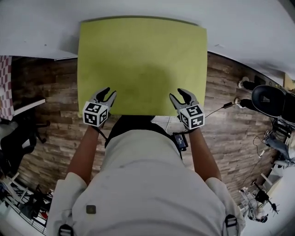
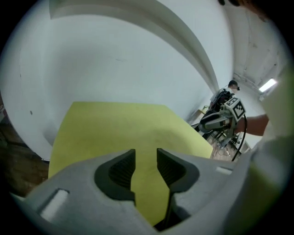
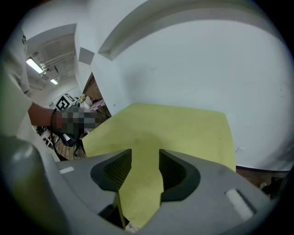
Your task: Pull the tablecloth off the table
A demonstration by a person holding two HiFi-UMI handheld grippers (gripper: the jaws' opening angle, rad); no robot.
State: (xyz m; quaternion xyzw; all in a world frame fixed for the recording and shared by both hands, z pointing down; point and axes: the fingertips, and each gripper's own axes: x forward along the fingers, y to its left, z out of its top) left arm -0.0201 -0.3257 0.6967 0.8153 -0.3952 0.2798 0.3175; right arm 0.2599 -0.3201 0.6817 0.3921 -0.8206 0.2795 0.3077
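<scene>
A yellow-green tablecloth (image 1: 138, 60) covers the whole tabletop in front of me and lies flat. My left gripper (image 1: 109, 92) hangs over the cloth's near left edge with its jaws apart. My right gripper (image 1: 176, 93) is at the near right edge, also open. In the left gripper view the tablecloth (image 2: 115, 133) shows through the gap of the left gripper (image 2: 146, 153), and the pads do not press on it. In the right gripper view the tablecloth (image 3: 183, 128) fills the gap of the right gripper (image 3: 145, 153), its near edge low between the jaws.
The table's far side stands against a white wall (image 1: 138, 9). Wood-plank floor (image 1: 50, 101) lies on both sides. A black chair (image 1: 272, 101) and a cable (image 1: 221, 108) are at the right, a dark chair (image 1: 18, 138) and a checked cloth (image 1: 4, 87) at the left.
</scene>
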